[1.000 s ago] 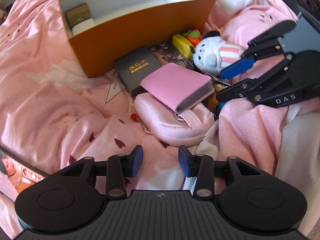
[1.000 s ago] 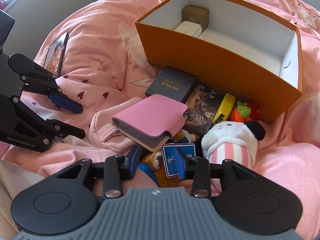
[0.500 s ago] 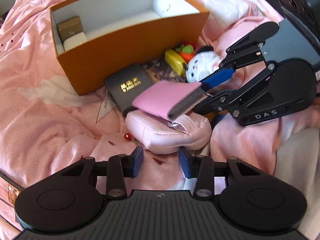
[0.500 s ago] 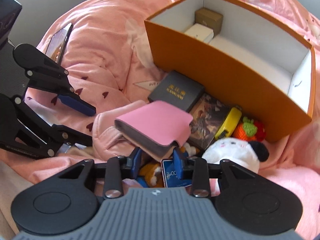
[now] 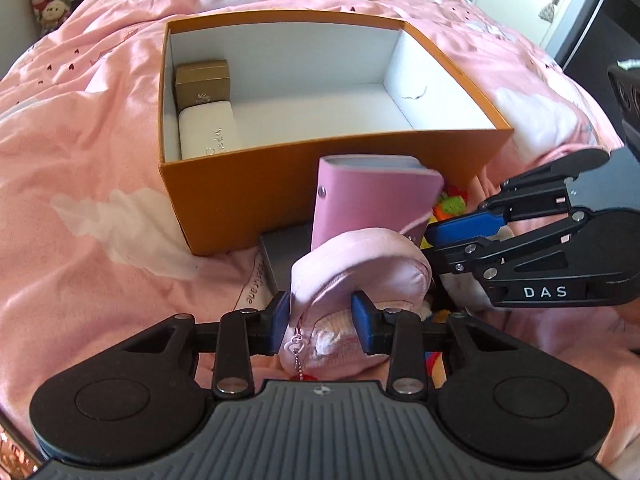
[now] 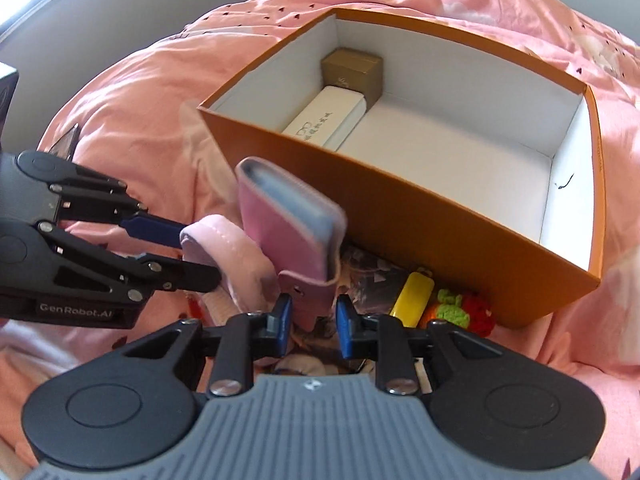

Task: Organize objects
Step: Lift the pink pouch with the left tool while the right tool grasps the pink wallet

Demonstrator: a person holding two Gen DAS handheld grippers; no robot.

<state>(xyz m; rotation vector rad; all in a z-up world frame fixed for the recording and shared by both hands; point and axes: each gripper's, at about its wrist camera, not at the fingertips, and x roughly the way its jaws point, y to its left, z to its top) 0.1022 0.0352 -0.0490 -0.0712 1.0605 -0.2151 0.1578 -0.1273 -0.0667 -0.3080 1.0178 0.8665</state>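
A rumpled pink bedspread printed with small dark hearts and white cloud shapes (image 5: 100,152) covers the bed. Past its far right corner stands a white door with a metal handle (image 5: 516,4). A plain grey wall (image 6: 100,20) rises behind the bed's left edge, daylight brightening it.

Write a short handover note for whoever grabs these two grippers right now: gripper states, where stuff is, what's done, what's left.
Left gripper: jaws have just been closing, now pinching the pink pouch.
Right gripper: jaws have just been closing, gripping the pink card wallet by its lower end, upright in front of the orange box.
Done: brown box and white case lie inside the orange box.
Left: both held items, plus yellow item, crochet strawberry and dark printed card on the pink bedding.
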